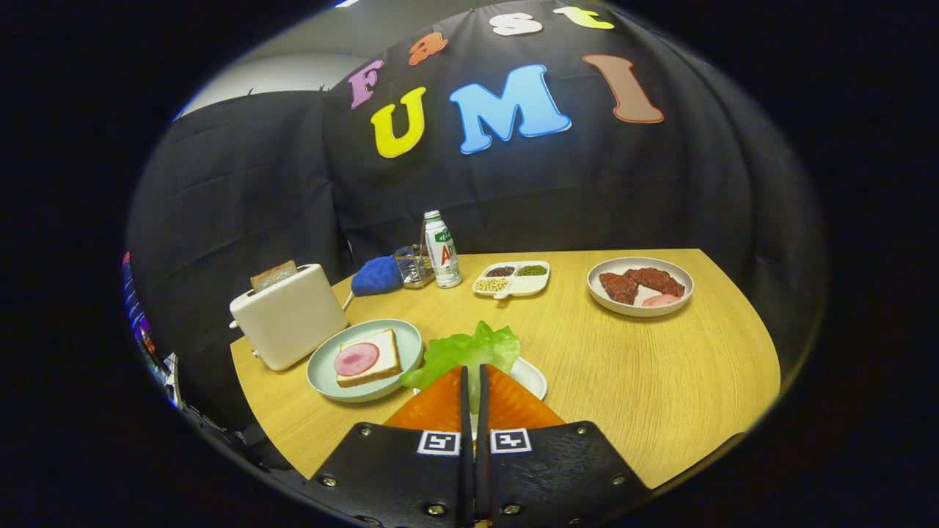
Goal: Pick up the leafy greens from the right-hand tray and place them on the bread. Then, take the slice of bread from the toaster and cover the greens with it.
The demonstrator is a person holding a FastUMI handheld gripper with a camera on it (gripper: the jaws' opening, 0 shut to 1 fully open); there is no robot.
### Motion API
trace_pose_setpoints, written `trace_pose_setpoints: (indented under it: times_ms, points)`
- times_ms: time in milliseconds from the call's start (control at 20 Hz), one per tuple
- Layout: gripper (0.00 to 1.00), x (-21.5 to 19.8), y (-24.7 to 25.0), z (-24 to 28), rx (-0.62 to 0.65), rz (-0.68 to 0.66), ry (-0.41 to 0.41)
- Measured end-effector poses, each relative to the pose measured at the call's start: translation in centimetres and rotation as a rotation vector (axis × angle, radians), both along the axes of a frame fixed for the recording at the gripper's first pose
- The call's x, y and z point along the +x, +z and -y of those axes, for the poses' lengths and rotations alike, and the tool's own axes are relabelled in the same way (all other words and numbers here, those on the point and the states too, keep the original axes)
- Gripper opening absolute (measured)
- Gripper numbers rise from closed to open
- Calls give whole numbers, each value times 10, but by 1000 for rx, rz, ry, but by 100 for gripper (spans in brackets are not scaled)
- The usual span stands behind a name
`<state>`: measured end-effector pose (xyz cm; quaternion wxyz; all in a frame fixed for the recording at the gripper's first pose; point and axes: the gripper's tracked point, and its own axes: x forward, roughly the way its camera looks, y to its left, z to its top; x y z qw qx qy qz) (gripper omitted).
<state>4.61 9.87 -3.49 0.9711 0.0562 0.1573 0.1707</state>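
- gripper [472, 381] low over the white tray [534, 375], orange fingers [439, 403] nearly together, only a thin slit between them.
- greens [469, 348] bunched at and just beyond the fingertips, spilling over the tray's far and left rim; a pale sliver visible in the slit.
- clamped on the greens, by the look of it, though the actual pinch point sits hidden between the pads.
- judged step: first half of the task, greens gripped but not yet carried; lifted off the tray or not, cannot tell.
- bread [370, 359] with a pink ham round [356, 358] on top, lying on the green plate [330, 385], just left of the greens and touching nothing of them.
- next move, as a judgement: lift clear of the tray rim, swing a short way left, lower over the ham, then part the fingers.
- worth watching: floppy leaf edge may drag on the plate rim or land half off the slice.
- toaster [290, 315] behind the plate, second slice [273, 276] upright in its slot, untouched.
- farther back and irrelevant for now: bottle [443, 253], bean dish [512, 279], meat plate [640, 286].
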Motion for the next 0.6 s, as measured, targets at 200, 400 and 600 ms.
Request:
trace_pose_setpoints:
  times_ms: [200, 400, 600]
  points:
    - [1, -6, 18, -25, -11, 39, 55]
    - [1, -6, 32, -57, -1, 66, 116]
    - [1, -1, 38, -91, 8, 78, 176]
